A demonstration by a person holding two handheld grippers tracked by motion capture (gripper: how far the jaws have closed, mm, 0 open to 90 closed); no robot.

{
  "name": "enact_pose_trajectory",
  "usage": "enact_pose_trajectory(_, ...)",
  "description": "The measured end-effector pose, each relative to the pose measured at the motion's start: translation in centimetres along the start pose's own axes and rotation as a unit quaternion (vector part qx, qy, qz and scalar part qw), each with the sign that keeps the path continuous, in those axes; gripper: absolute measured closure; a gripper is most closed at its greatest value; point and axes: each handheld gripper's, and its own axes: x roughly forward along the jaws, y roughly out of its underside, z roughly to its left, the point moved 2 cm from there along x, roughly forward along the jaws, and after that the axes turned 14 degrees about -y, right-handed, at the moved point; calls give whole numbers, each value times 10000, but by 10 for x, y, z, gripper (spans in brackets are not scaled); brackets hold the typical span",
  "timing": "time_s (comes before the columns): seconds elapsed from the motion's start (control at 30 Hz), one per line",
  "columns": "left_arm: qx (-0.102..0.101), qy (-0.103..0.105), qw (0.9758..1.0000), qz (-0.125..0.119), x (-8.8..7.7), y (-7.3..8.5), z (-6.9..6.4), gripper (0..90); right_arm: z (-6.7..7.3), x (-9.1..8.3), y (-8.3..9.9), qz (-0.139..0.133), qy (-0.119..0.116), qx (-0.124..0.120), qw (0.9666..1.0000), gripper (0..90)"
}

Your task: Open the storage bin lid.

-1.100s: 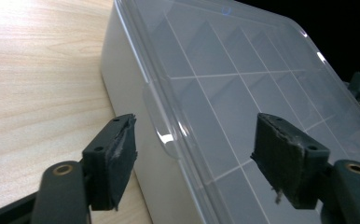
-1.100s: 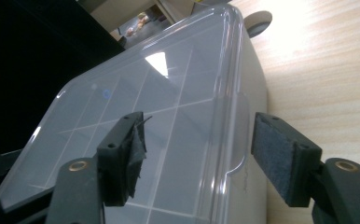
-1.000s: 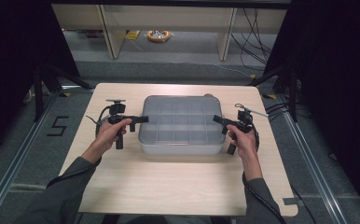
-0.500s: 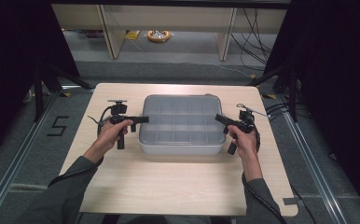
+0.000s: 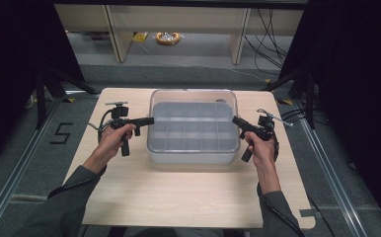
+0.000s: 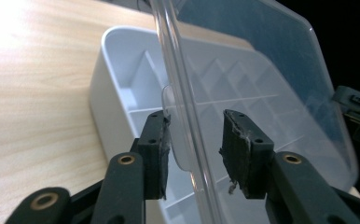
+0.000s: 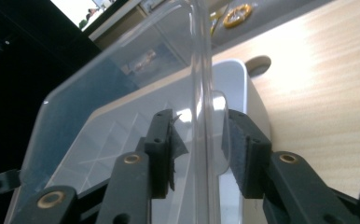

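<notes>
A pale grey compartment box (image 5: 193, 157) stands mid-table, its clear lid (image 5: 193, 95) tilted up off it. My left gripper (image 5: 151, 120) reaches in at the box's left side. In the left gripper view the gripper (image 6: 194, 140) straddles the lid's rim (image 6: 178, 93), one pad against the lid's side tab and a gap at the other. My right gripper (image 5: 234, 120) mirrors it at the right side. In the right gripper view its jaws (image 7: 199, 140) stand either side of the lid (image 7: 99, 93), above the box (image 7: 236, 79). Both are partly open.
The wooden table (image 5: 178, 197) has bare room in front of the box and at both sides. Black stands flank it on the floor. Behind it are a shelf unit's legs (image 5: 114, 34), cables and a yellow coil (image 5: 168, 37).
The lid lay flat on the box before; now it is tipped up off the box. Both grippers have shifted slightly at its sides.
</notes>
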Motion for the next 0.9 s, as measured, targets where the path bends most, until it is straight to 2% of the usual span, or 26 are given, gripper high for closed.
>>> enact_pose_trajectory(0.03,27,11,10000,-73,-5,-2,-3,615,2,-3,-2,-21,7,-159,9999,661)
enact_pose_trajectory(0.07,27,11,10000,-73,-5,-2,-3,615,2,-3,-2,-21,7,-159,9999,661)
enact_pose_trajectory(0.1,98,-35,9997,-198,-8,-2,-7,615,5,-6,-4,-72,5,-285,9996,667)
enact_pose_trajectory(0.13,85,-51,9997,-244,-10,-3,-8,614,10,-7,-4,-136,-66,-25,9999,667)
enact_pose_trajectory(0.17,85,-51,9997,-244,-10,-3,-8,614,9,-8,-4,-147,-65,-195,9997,666)
enact_pose_trajectory(0.23,101,-9,9995,-288,-14,-4,-11,614,12,-9,-4,-153,-31,-116,9998,665)
enact_pose_trajectory(0.27,198,13,9995,-261,-16,-4,-11,615,13,-13,-5,-160,-12,-332,9993,665)
enact_pose_trajectory(0.3,128,43,9995,-294,-18,-4,-13,615,16,-14,-5,-180,-60,-270,9995,665)
enact_pose_trajectory(0.33,176,60,9994,-275,-20,-4,-13,615,18,-15,-5,-206,-64,-176,9996,665)
enact_pose_trajectory(0.37,176,60,9994,-275,-20,-4,-13,615,17,-17,-6,-217,-57,-374,9990,665)
enact_pose_trajectory(0.4,118,80,9994,-300,-21,-4,-14,615,21,-18,-5,-226,-56,-182,9996,665)
enact_pose_trajectory(0.47,202,91,9993,-297,-24,-3,-14,615,23,-20,-5,-227,-75,-187,9995,666)
enact_pose_trajectory(0.53,116,95,9994,-303,-25,-2,-15,615,25,-22,-5,-187,-34,-271,9995,669)
enact_pose_trajectory(0.57,119,97,9994,-317,-26,-1,-15,615,24,-24,-5,-184,-42,-416,9990,669)
enact_pose_trajectory(0.6,216,74,9994,-263,-27,0,-14,614,28,-25,-3,-210,-107,-273,9994,670)
enact_pose_trajectory(0.63,133,74,9995,-282,-27,0,-15,615,29,-25,-3,-184,-66,-264,9995,671)
enact_pose_trajectory(0.67,227,80,9994,-245,-28,2,-14,615,29,-26,-3,-196,-78,-315,9993,670)
enact_pose_trajectory(0.73,160,86,9995,-271,-28,4,-15,617,28,-27,-2,-190,-102,-332,9992,670)
enact_pose_trajectory(0.8,224,93,9995,-195,-29,6,-14,620,30,-29,-1,-193,-119,-303,9993,669)
enact_pose_trajectory(0.83,258,98,9994,-186,-30,7,-13,621,31,-29,0,-167,-117,-205,9996,669)
enact_pose_trajectory(0.87,227,109,9995,-181,-31,7,-13,623,29,-30,-1,-147,-89,-399,9991,669)
enact_pose_trajectory(0.9,202,127,9995,-188,-31,8,-13,625,30,-31,0,-130,-66,-399,9991,668)
